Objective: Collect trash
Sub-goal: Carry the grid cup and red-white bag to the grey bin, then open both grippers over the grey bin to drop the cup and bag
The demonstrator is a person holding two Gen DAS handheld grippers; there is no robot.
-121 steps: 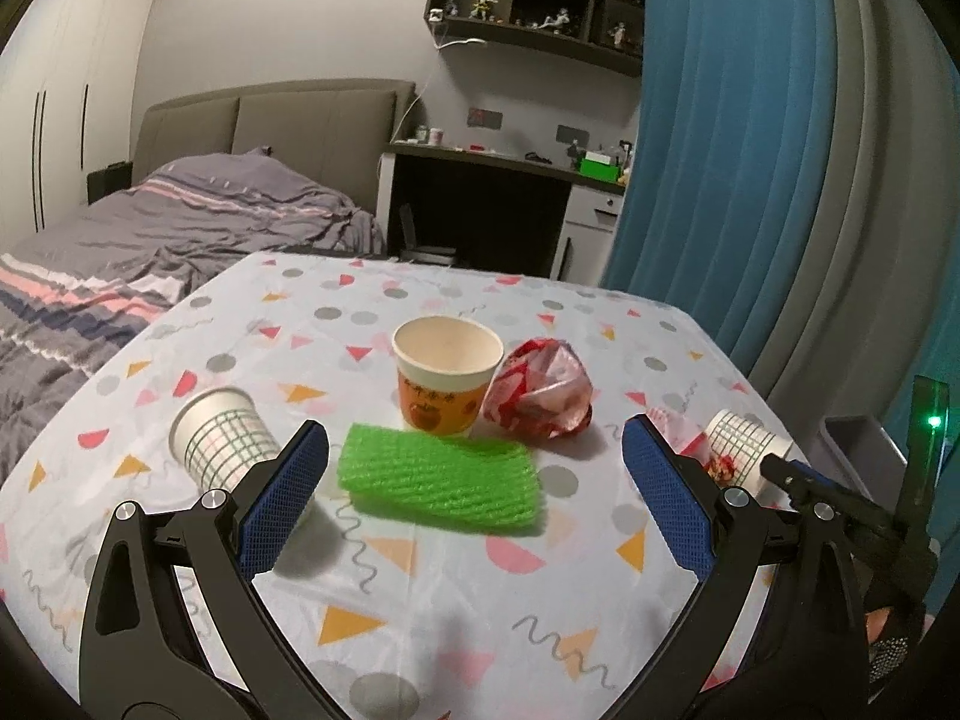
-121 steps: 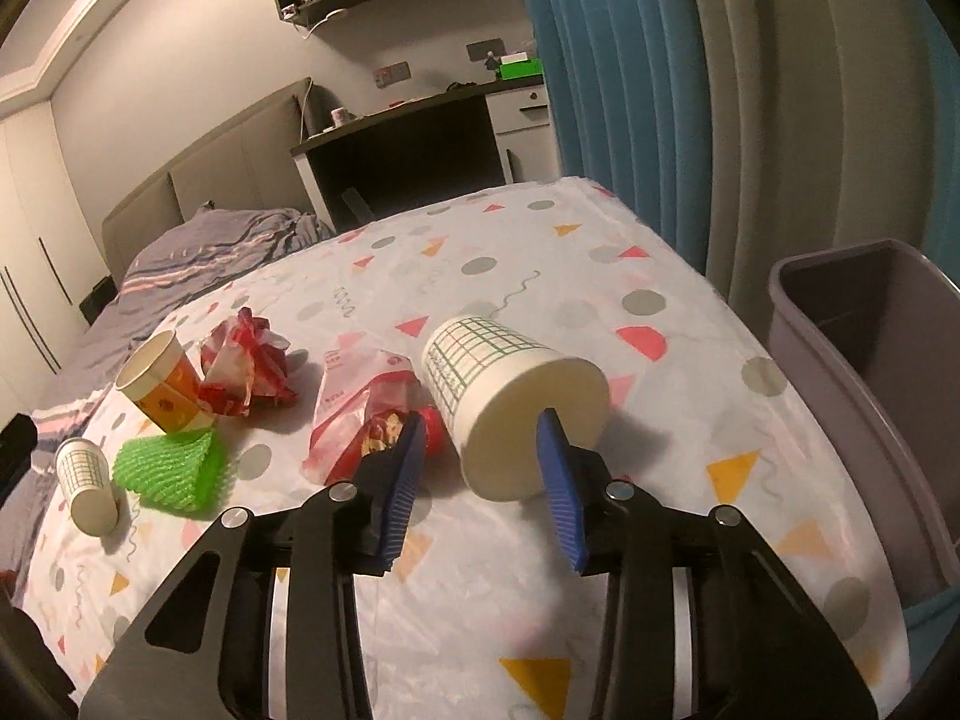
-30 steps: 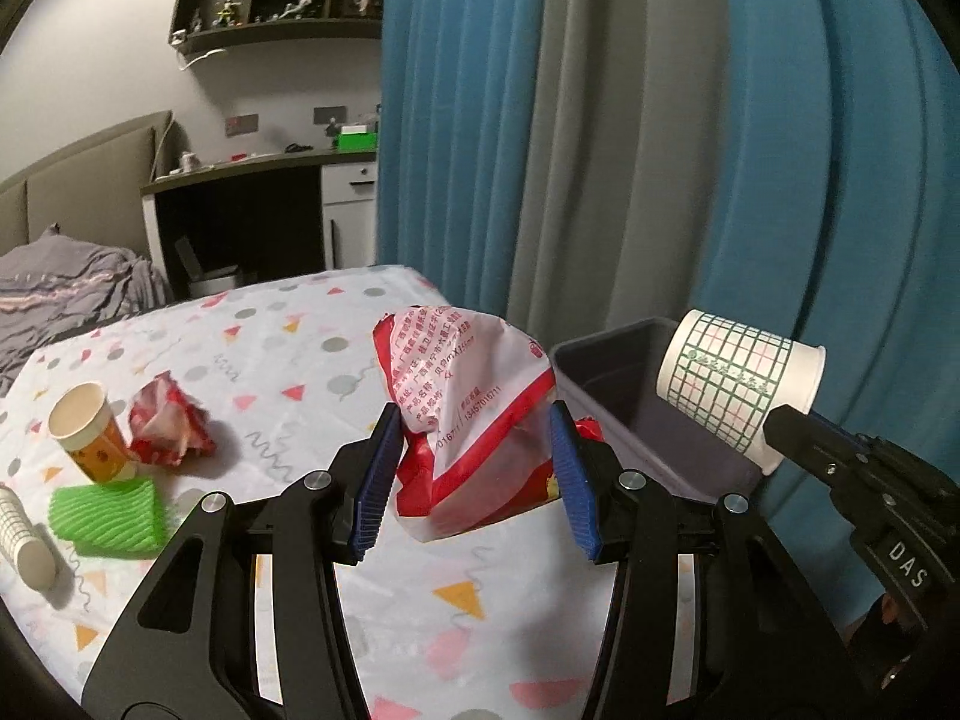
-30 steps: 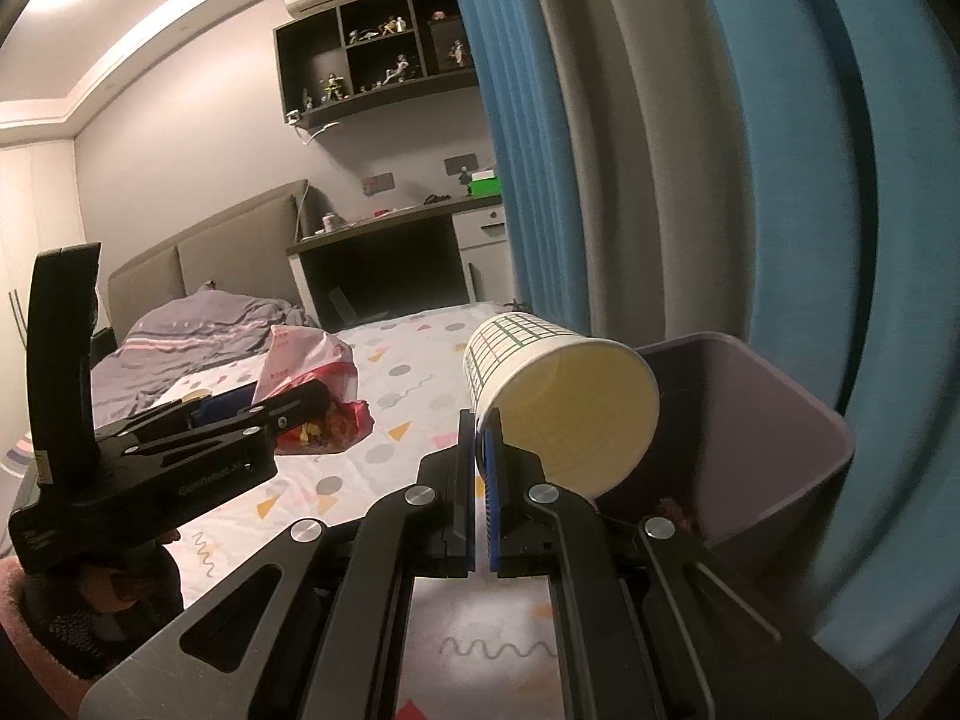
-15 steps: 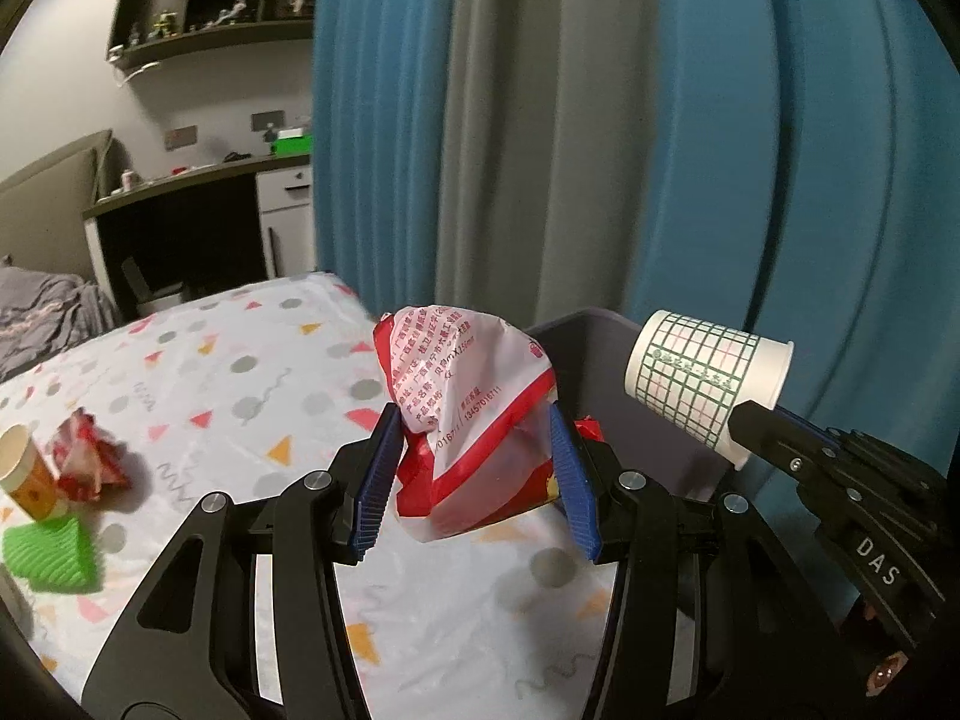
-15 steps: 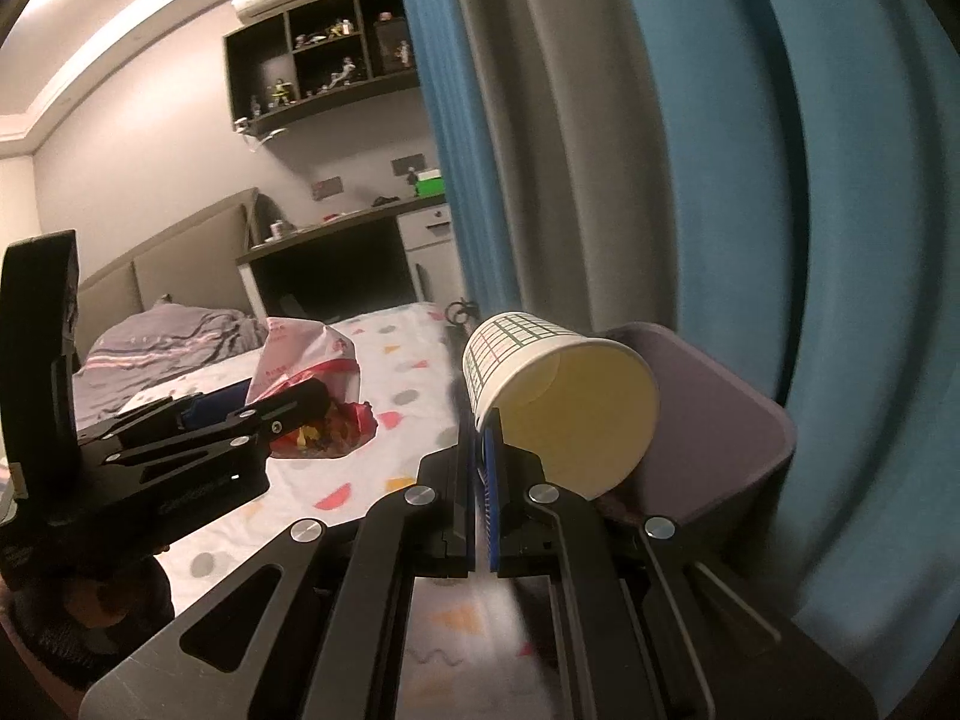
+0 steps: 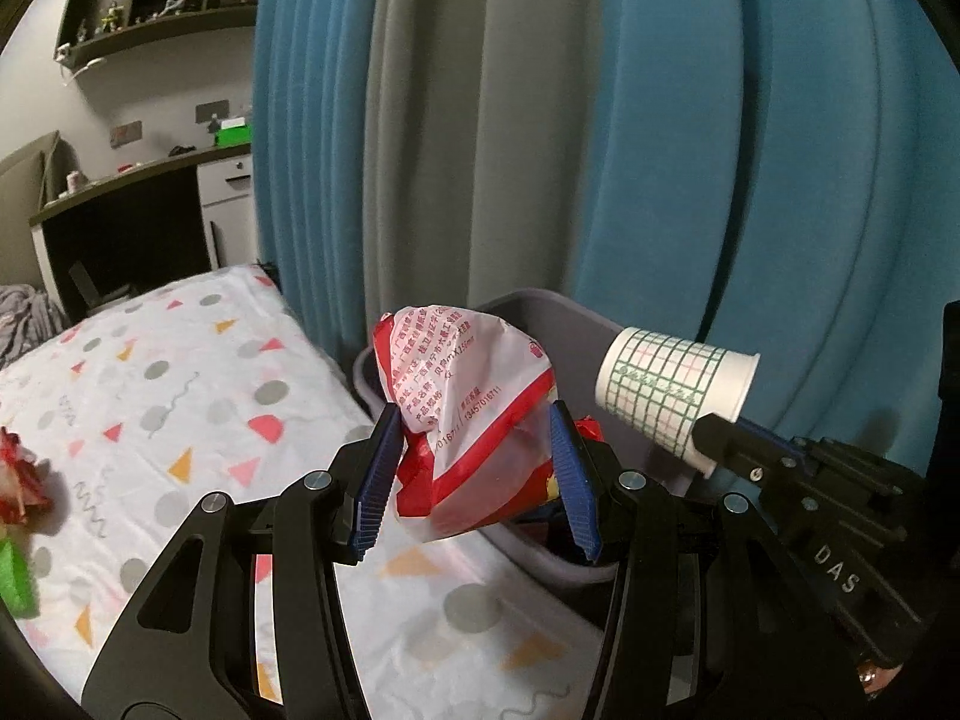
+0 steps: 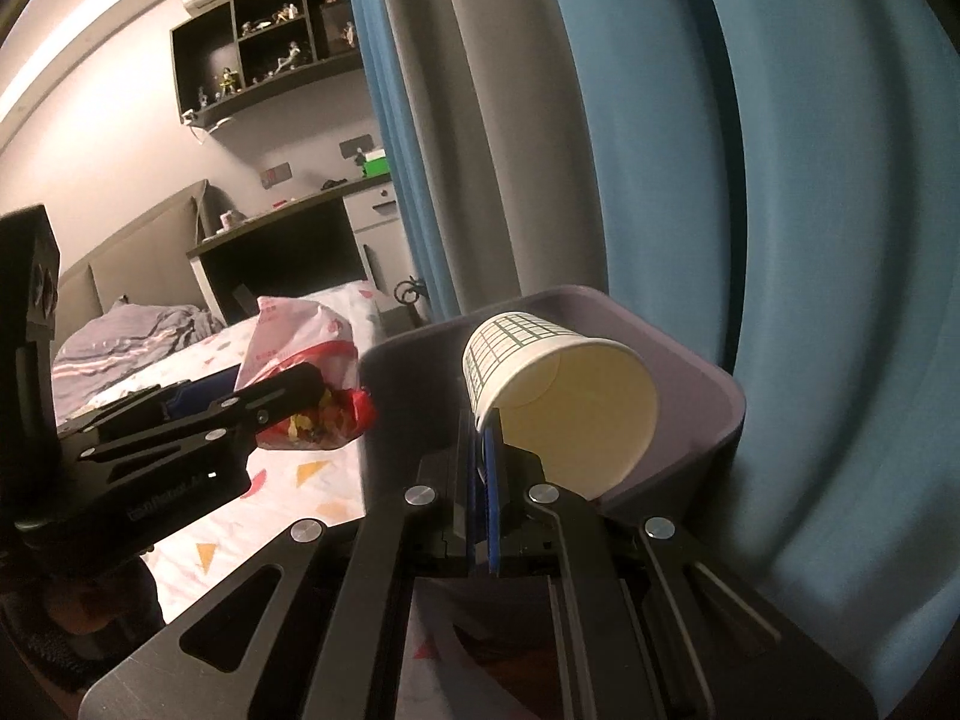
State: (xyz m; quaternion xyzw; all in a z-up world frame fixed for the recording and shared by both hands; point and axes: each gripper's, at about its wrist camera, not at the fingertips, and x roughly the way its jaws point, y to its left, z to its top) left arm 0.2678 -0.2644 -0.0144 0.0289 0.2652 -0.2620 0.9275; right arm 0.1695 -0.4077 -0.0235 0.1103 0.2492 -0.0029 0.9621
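Blue ribbed pads line our left claw (image 7: 474, 474), and between them we grip a crinkled plastic snack bag (image 7: 465, 402), glossy white with red bands and red print. Its lower end bulges below the pads and hides part of what lies behind it. From the right wrist view the same bag (image 8: 306, 372) shows a clear panel with yellowish bits inside, though we cannot tell what they are.

Our right claw (image 8: 483, 480) is clenched on the rim of a paper cup (image 8: 558, 396), the pads pressed nearly flat together with the thin wall pinched between them. The cup lies on its side, tapered, matte white with a green grid outside and a pale cream inside, its mouth turned toward the camera. In the left wrist view the cup (image 7: 675, 393) points base-left, with its rim hidden behind the black claw body.

Just beyond both claws stands a grey plastic bin (image 8: 690, 384) with rounded corners and smooth walls. The cup hangs over its opening; the bag sits at its near-left edge. The bin's inside is dark and mostly blocked by cup and claw.

Left of the bin runs the table (image 7: 180, 396) under a white cloth printed with triangles, dots and squiggles. At the far left edge a crumpled red wrapper (image 7: 18, 474) and a green foam net (image 7: 12, 576) are cut off. Blue and grey pleated curtains (image 7: 600, 120) hang behind the bin.
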